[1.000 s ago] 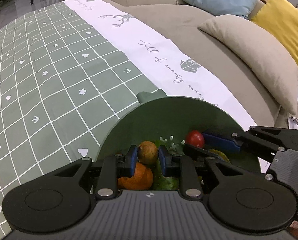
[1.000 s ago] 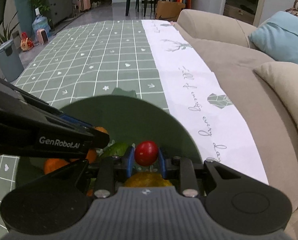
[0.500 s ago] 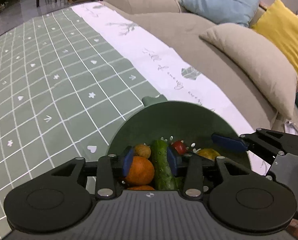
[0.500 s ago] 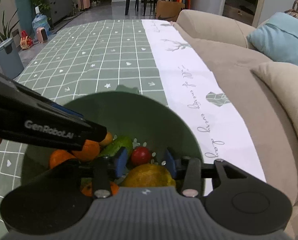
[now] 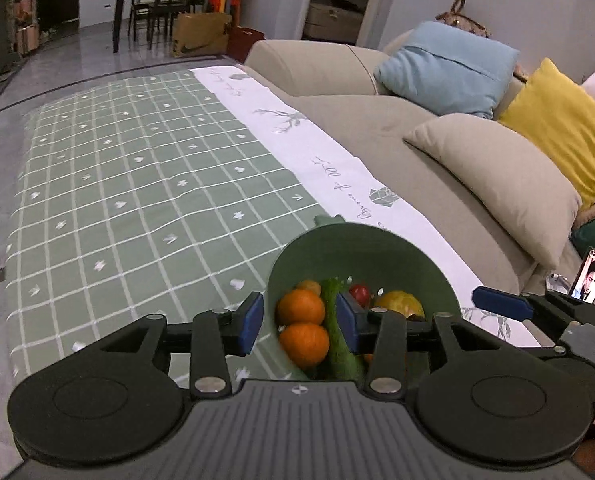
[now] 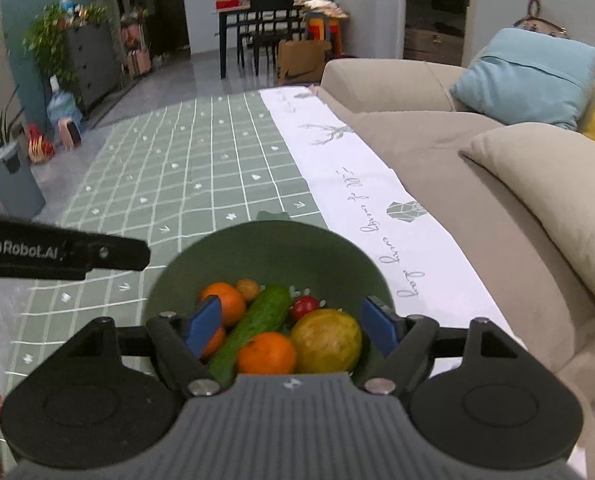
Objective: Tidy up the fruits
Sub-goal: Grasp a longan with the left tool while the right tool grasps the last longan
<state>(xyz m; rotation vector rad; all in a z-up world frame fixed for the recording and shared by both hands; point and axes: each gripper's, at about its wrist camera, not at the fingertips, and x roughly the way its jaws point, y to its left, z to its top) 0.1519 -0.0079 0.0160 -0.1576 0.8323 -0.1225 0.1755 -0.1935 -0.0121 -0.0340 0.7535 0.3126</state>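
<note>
A green bowl (image 6: 273, 240) stands on the checked cloth near its white border; it also shows in the left wrist view (image 5: 377, 248). It holds several oranges (image 6: 267, 353), a cucumber (image 6: 257, 320), a yellow fruit (image 6: 326, 340), a small red fruit (image 6: 304, 306) and a small brown fruit (image 6: 247, 289). My right gripper (image 6: 291, 326) is open and empty, raised above the bowl. My left gripper (image 5: 299, 322) is open and empty, above the bowl's left rim. The oranges (image 5: 300, 307) and cucumber (image 5: 337, 336) show between its fingers.
The green checked cloth (image 5: 145, 184) stretches far and left. A beige sofa (image 6: 477, 216) with cushions runs along the right. A phone (image 5: 590, 276) leans at the far right. The left gripper's arm (image 6: 57, 254) crosses the left of the right wrist view.
Both grippers let go of their fruits, the small brown one and the small red one, which now lie in the bowl. Both jaws opened wide and both grippers rose and drew back.
</note>
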